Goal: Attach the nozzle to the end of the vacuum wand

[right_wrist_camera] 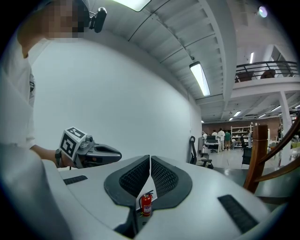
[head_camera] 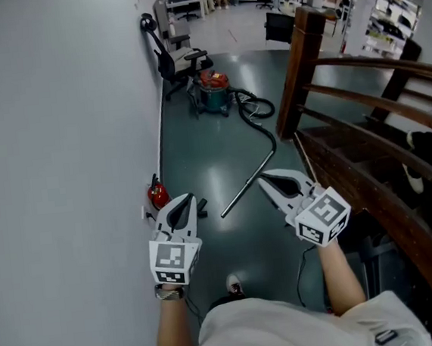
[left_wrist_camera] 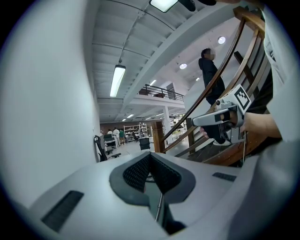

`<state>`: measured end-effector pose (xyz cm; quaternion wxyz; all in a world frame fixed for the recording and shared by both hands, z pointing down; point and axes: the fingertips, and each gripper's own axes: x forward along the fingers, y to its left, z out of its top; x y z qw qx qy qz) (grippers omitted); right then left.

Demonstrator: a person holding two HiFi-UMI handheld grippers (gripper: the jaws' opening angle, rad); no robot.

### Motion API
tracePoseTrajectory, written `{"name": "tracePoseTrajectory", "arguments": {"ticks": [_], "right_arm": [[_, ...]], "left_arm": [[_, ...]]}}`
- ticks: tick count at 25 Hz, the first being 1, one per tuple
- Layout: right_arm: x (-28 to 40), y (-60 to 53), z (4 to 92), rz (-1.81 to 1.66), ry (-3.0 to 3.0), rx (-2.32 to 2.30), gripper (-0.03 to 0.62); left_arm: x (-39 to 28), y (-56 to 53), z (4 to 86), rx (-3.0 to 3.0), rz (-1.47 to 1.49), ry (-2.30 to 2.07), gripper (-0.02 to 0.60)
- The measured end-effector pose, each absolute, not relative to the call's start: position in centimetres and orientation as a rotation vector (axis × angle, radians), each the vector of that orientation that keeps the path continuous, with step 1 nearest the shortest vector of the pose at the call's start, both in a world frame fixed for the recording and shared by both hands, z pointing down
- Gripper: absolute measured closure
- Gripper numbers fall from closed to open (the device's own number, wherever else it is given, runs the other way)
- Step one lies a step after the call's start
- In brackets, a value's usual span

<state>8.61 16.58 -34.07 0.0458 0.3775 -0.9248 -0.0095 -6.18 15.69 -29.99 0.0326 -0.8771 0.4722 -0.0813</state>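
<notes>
Black ribbed pads [left_wrist_camera: 136, 173] of the left gripper [head_camera: 184, 202] are pressed together with nothing between them. The thin bright line in the slit below them is the wand, far off on the floor. The right gripper [head_camera: 267, 179] is the same: pads [right_wrist_camera: 164, 176] closed on air, with a red fire extinguisher [right_wrist_camera: 146, 204] showing through the gap, well beyond them by the white wall [head_camera: 61, 145]. Both grippers are held out roughly level above the dark green floor [head_camera: 230, 239], one on each side of the wand's near end.

The task looks to be at the approach stage, with nothing picked up and no nozzle on the wand. The next move would call for the jaws to open and the hands to drop low enough for one gripper to take the tube near its free end. The other gripper would have to fetch the nozzle. A small dark shape beside the left gripper's tip in the head view may be the nozzle, but it is too small to say.

The vacuum wand [head_camera: 249, 183] is a slim, straight metal tube lying slantwise on the floor. Its open end points toward the person. Its far end bends into a black hose [head_camera: 260, 118] that loops back to a red-topped vacuum canister [head_camera: 213, 91], which stands near an office chair [head_camera: 179, 62]. A wooden stair rail [head_camera: 361, 101] runs along the right.
</notes>
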Motion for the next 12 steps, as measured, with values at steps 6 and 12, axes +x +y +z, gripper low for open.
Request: {"name": "tracePoseTrajectory", "arguments": {"ticks": [6,12], "right_arm": [[7.0,13.3,-34.7,-0.030,-2.840,1.161,0.565],[5.0,10.5,-35.1,-0.044,-2.854,1.161,0.565]], "left_arm": [[-7.0,12.7,-29.7,-2.717,-0.258,1.430,0.586],[-8.0,10.1,-29.4,-2.733,-0.258,1.399,0.586]]}}
